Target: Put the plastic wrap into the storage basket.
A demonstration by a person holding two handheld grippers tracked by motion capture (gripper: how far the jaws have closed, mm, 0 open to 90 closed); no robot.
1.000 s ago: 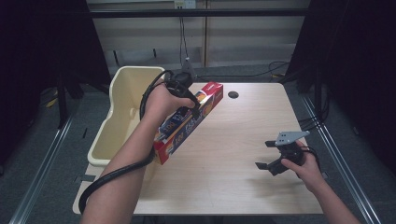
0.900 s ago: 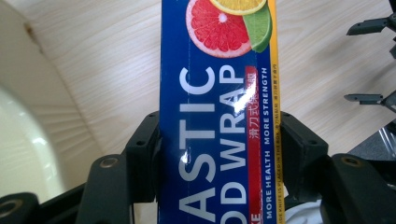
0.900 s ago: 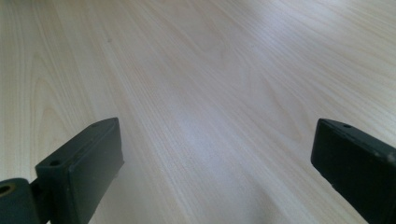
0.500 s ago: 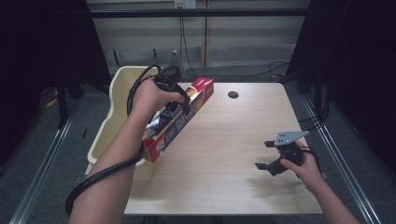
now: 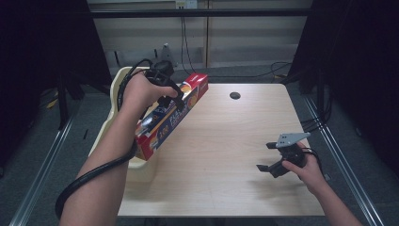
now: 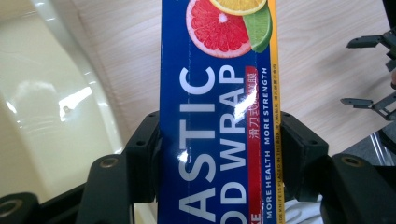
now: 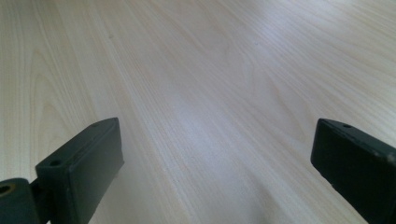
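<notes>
Just left of the left tool [image 5: 176, 96], beyond the desk's edge, stands a cream plastic bin [image 6: 51, 107], its open cavity lying below and to that side of the jaws. The left tool is clenched across the width of a long plastic food wrap box [image 5: 170, 117], both jaws pressing its blue faces as the left gripper view shows, and the box hangs tilted in the air, its lower end over the bin's near corner and its upper red end out over the desk [image 5: 226, 136]. The step in hand looks like carrying the box to the bin for dropping in. To do it well, the grip should stay firm, since the box is long and held near its upper half, so the low end may swing; swinging that end over the cavity before lowering, and aligning the box's length with the bin's long side, would keep it from catching on the rim. Well to the right of the box, the right tool [image 5: 272, 157] rests low over bare desk with its jaws spread wide, nothing between them.
</notes>
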